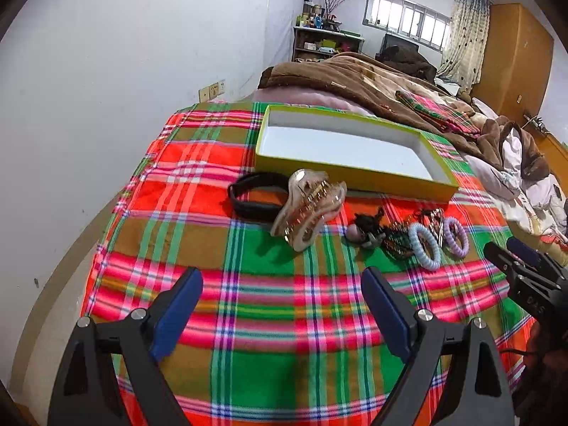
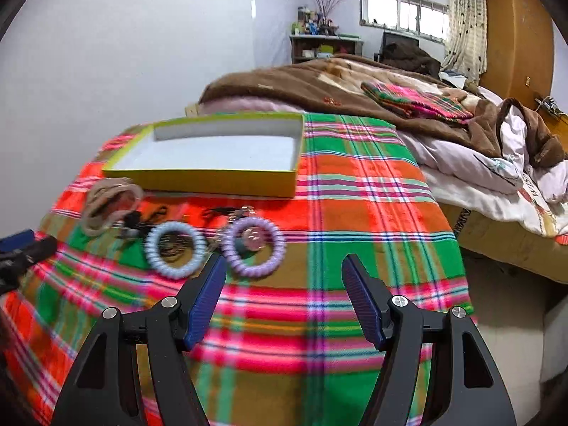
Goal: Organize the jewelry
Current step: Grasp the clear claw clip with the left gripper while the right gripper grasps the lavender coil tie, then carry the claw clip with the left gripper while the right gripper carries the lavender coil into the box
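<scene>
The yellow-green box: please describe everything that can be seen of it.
The yellow-green box is a shallow, open rectangular tray, seemingly cardboard, with low yellow-green walls and a plain white inside. No lid is on it and nothing lies in it. It sits flat on the plaid cloth, beyond the row of hair accessories. The large clear hair clip lies just in front of its near wall. Neither claw touches it.

Brown blanket (image 1: 355,74) on plaid bedspread (image 1: 248,319)

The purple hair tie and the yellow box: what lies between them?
In the right wrist view, only bare plaid blanket separates the purple hair tie from the yellow box.
</scene>
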A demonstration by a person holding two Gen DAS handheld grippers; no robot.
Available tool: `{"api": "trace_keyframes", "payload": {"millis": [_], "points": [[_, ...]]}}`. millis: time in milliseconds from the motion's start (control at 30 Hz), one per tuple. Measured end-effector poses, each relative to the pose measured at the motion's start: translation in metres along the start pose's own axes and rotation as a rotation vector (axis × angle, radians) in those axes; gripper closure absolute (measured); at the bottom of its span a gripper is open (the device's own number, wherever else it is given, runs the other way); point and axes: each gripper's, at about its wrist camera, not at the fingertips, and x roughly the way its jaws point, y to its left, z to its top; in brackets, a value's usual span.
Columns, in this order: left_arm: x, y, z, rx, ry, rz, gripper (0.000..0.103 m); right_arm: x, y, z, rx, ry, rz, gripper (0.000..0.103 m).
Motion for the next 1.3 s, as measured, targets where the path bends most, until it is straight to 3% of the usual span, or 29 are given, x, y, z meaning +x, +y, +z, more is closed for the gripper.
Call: {"api": "trace_keyframes", "payload": {"millis": [167, 267, 433, 667, 733, 800, 1300], "points": [[0.01, 0.005, 0.013, -0.001, 0.007, -0.007, 0.011, 0.019, -0.006, 0.008, -0.026, 0.041, 0.022, 0.036], [0.018, 0.008, 0.02, -0.008, 0.029, -0.037, 0.014, 0.028, -0.006, 0.011, -0.044, 0.066, 0.044, 0.047], [0.031, 0.008, 0.03, 0.015, 0.046, -0.043, 0.017, 0.04, -0.006, 0.014, -0.063, 0.098, 0.085, 0.056], [0.042, 0.003, 0.039, 0.055, 0.063, -0.044, 0.021, 0.049, -0.003, 0.014, -0.092, 0.125, 0.102, 0.079], [0.046, 0.001, 0.041, 0.067, 0.072, -0.065, 0.024, 0.05, -0.002, 0.015, -0.093, 0.124, 0.103, 0.081], [0.05, -0.002, 0.042, 0.083, 0.082, -0.065, 0.026, 0.051, -0.001, 0.016, -0.096, 0.126, 0.109, 0.092], [0.066, -0.015, 0.048, 0.14, 0.121, -0.07, 0.045, 0.035, -0.014, 0.024, -0.013, 0.064, 0.128, 0.093]]}}
